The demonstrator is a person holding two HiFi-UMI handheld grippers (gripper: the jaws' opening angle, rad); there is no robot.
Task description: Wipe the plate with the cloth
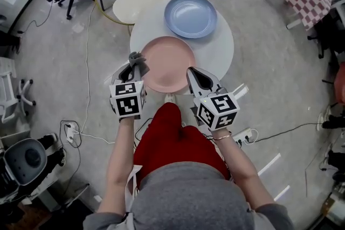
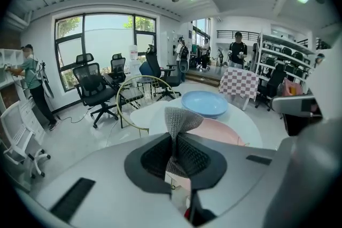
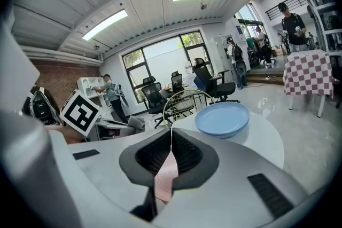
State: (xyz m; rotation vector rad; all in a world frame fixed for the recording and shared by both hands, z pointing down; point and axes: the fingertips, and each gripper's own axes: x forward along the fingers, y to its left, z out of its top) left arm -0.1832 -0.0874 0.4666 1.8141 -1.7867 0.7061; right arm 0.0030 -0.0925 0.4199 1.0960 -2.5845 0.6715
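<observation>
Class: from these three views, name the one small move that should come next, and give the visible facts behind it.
Probably slide the left tongs rightward so the grey cloth lands on the pink plate. The cloth is already pinched in those tongs, beside the plate's left rim, and the right tongs are shut on the plate's near rim, steadying it.

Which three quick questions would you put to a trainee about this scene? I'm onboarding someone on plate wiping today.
1. True or false: the left gripper is shut on the grey cloth.
2. The right gripper is clamped on: A) the grey cloth, B) the pink plate, C) nothing.
3. Fill in: on the white table, the plate farther from the person is the ____ plate.

Key: 1 true; 2 B; 3 blue, the blue plate.
</observation>
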